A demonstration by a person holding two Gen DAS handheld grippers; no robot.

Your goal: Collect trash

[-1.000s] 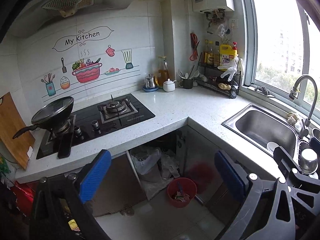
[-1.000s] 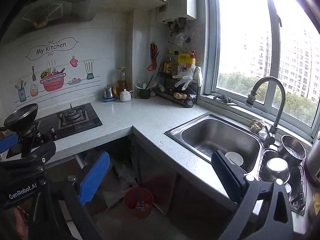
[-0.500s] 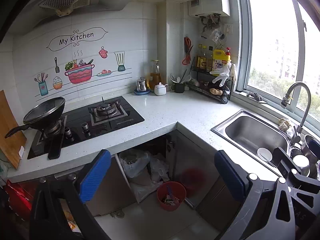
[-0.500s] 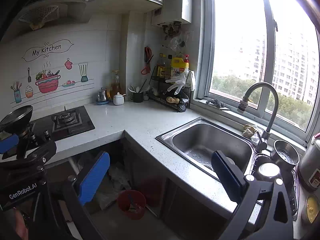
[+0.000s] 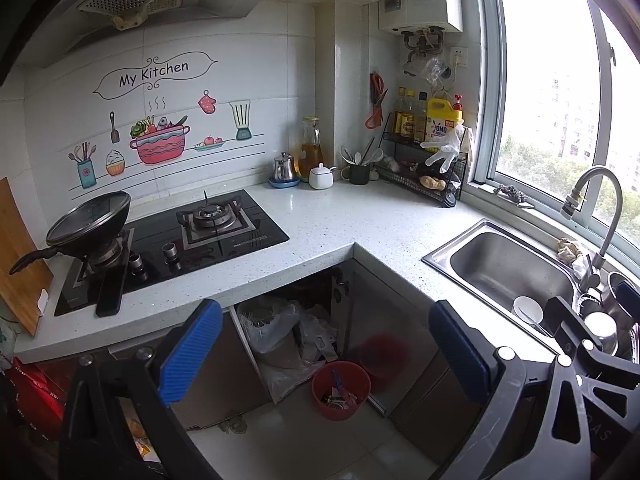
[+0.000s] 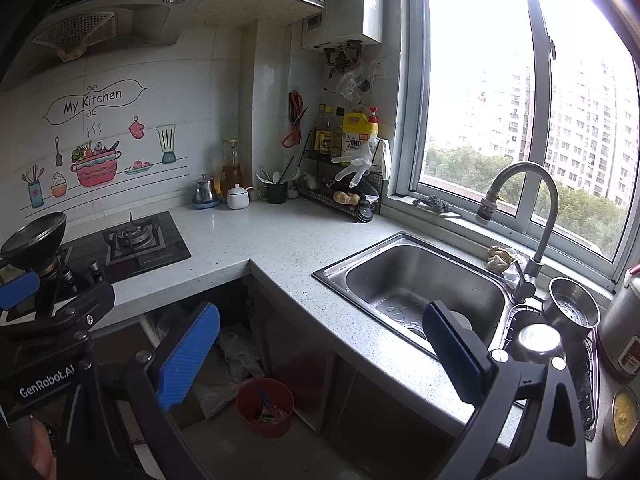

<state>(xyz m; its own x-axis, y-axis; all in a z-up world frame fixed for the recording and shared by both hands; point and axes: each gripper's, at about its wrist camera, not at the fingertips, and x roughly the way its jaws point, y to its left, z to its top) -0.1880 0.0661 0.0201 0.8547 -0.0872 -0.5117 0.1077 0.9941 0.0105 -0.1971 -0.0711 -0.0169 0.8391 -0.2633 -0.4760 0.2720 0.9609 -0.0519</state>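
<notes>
Below both wide-open, empty grippers, the red bin (image 5: 341,390) holds scraps too small to identify.

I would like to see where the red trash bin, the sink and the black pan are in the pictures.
red trash bin (image 5: 325,379): left wrist view, on its near rim.
sink (image 6: 420,276): right wrist view, on its bare steel back wall.
black pan (image 5: 102,220): left wrist view, on its outer side wall.

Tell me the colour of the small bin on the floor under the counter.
Red. The bin shows best in the left wrist view, with scraps inside.
</notes>
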